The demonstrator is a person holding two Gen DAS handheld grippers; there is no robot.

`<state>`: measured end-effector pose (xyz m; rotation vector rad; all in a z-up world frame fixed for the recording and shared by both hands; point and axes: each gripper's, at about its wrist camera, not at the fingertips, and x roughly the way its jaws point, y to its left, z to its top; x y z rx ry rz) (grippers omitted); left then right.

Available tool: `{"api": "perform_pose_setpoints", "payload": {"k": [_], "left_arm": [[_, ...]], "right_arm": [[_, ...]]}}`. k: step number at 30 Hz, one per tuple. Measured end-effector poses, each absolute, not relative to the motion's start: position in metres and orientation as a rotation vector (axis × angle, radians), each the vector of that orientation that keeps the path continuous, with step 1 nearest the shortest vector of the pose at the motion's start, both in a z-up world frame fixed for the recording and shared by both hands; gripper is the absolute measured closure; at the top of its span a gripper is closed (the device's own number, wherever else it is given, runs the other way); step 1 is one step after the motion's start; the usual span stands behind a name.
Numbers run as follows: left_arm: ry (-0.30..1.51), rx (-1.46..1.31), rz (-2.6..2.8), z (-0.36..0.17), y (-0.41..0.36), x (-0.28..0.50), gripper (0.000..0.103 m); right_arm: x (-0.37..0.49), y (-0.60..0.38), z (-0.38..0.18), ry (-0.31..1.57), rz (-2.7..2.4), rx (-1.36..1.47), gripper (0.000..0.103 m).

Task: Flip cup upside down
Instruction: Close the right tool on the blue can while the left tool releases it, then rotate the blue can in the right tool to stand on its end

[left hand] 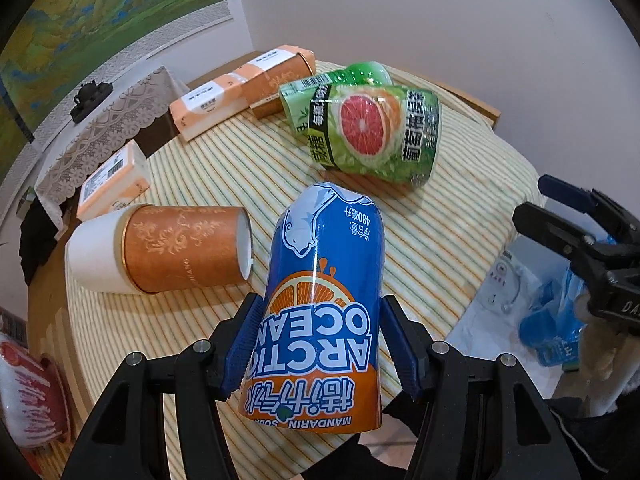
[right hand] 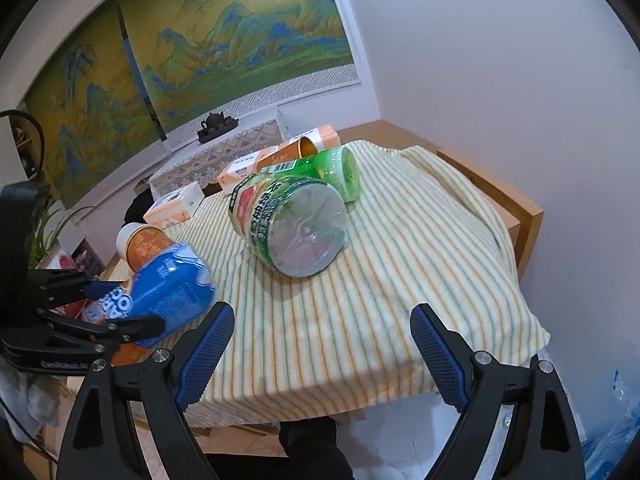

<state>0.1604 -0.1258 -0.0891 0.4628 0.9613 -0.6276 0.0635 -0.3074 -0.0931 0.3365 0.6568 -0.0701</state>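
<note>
My left gripper (left hand: 320, 302) is shut on a blue and orange "Arctic Ocean" cup (left hand: 324, 300), one pad pressed on each side. Its print reads upside down; the rounded closed end points away from me and the rim sits nearest the camera. In the right wrist view the same cup (right hand: 172, 292) hangs tilted over the table's left front corner, held by the left gripper (right hand: 120, 308). My right gripper (right hand: 322, 312) stands open with nothing in it, at the front edge of the striped cloth (right hand: 400, 260), and shows at the right of the left wrist view (left hand: 536, 200).
A green grapefruit cup (left hand: 372, 136) lies on its side mid-table, a second green cup (left hand: 360, 74) behind it. An orange paper cup (left hand: 168, 252) lies at the left. Orange boxes (left hand: 240, 88) line the far edge. A blue plastic bag (left hand: 552, 320) lies on the floor.
</note>
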Motion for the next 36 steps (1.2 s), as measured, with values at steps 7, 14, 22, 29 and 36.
{"api": "perform_pose_setpoints", "payload": {"k": [7,14,22,29,36], "left_arm": [[0.972,0.444,-0.634,-0.099,-0.119,0.161,0.036],[0.956,0.365,-0.631,-0.093,-0.097,0.148,0.016],[0.894,0.235,-0.544,-0.075,-0.047,0.121,0.016],[0.880,0.124,-0.418,-0.073,-0.003,0.096,0.016],[0.889,0.073,-0.341,-0.087,0.030,0.077,0.016]], "right_arm": [[0.074,-0.300,-0.094,0.702,-0.037,0.384,0.016],[0.096,-0.281,-0.096,0.785,0.056,0.451,0.016],[0.127,-0.265,-0.105,0.912,0.170,0.635,0.016],[0.144,-0.249,-0.105,0.972,0.190,0.653,0.016],[0.158,-0.248,-0.116,1.034,0.218,0.768,0.016]]}}
